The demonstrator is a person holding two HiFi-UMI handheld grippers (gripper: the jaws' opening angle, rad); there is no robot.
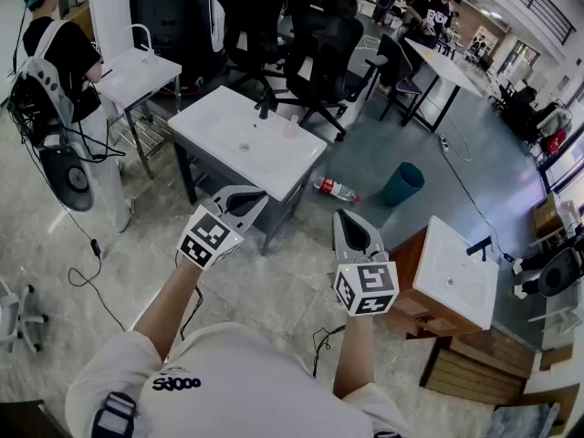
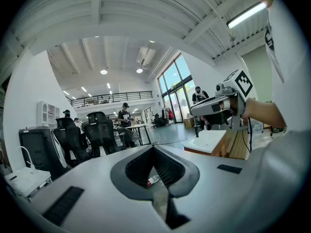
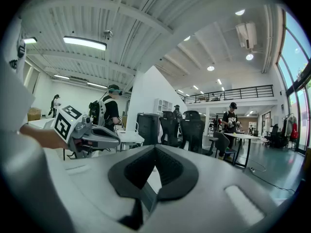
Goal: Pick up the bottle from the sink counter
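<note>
A clear plastic bottle (image 1: 336,189) with a red label lies on the floor beside the white sink counter (image 1: 219,144); in the left gripper view the bottle (image 2: 152,180) shows through the hole behind the jaws. A small pinkish see-through thing (image 1: 292,128) stands on the counter by the black faucet (image 1: 266,106). My left gripper (image 1: 258,199) hangs shut and empty just in front of the counter's near corner. My right gripper (image 1: 345,215) is held level with it, to the right, also shut with nothing in it, short of the bottle.
A teal bin (image 1: 401,183) stands right of the bottle. A second sink on a wooden cabinet (image 1: 456,272) is at the right. Black office chairs (image 1: 319,35) stand behind the counter. At the left are a small white table (image 1: 137,71) and a person with a backpack (image 1: 55,62).
</note>
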